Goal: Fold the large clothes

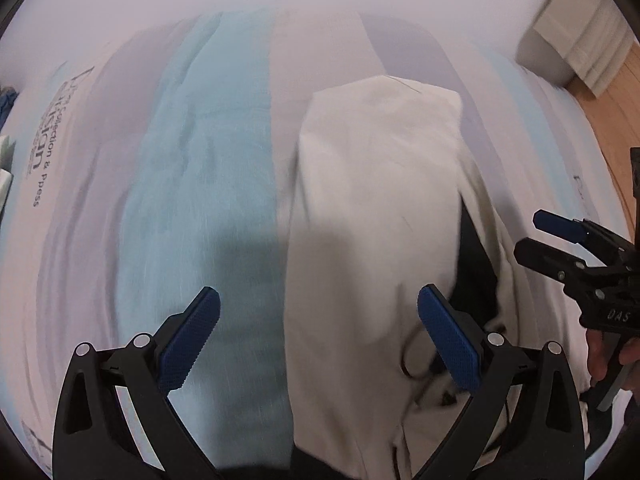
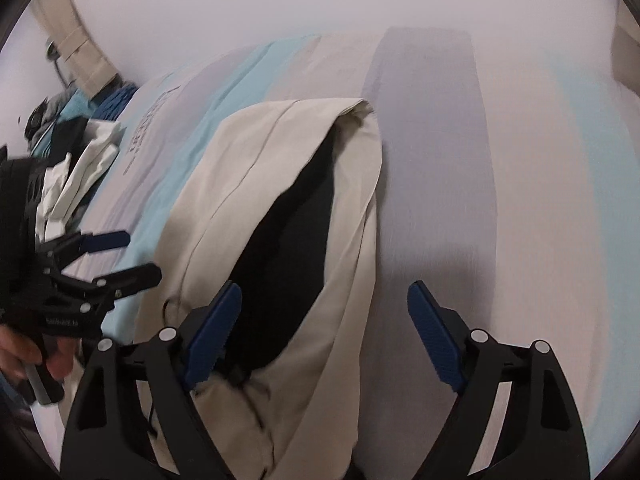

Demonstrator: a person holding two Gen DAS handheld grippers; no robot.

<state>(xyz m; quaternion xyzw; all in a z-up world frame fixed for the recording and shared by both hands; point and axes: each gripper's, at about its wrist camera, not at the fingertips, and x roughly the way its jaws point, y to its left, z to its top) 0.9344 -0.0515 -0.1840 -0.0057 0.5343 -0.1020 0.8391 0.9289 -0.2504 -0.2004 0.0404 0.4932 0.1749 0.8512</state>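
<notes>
A cream-beige garment [image 2: 280, 216] with a black lining [image 2: 288, 248] lies lengthwise on the striped bedsheet [image 2: 432, 168], along the border between its turquoise and grey-beige stripes and reaching toward the near edge of the bed. It already looks partly folded into a long, narrow shape.

The left gripper [image 1: 318, 340] hangs above the garment's near end with its fingers spread wide and nothing between the blue pads [image 1: 190, 344]. The right gripper [image 2: 324, 340] is likewise wide open and empty, above the garment's right edge.

The step in hand appears to be taking hold of the near end for another fold. To do it well, each gripper should probably pinch all the layers together at one corner, lining included. Lifting both corners evenly and laying them squarely toward the far end would keep the edges aligned.

Dark print on the sheet near its left side reads partly "Collection" [image 1: 54, 136]; the rest is blurred. The right gripper's body is stamped "DAS" [image 1: 618, 315].
</notes>
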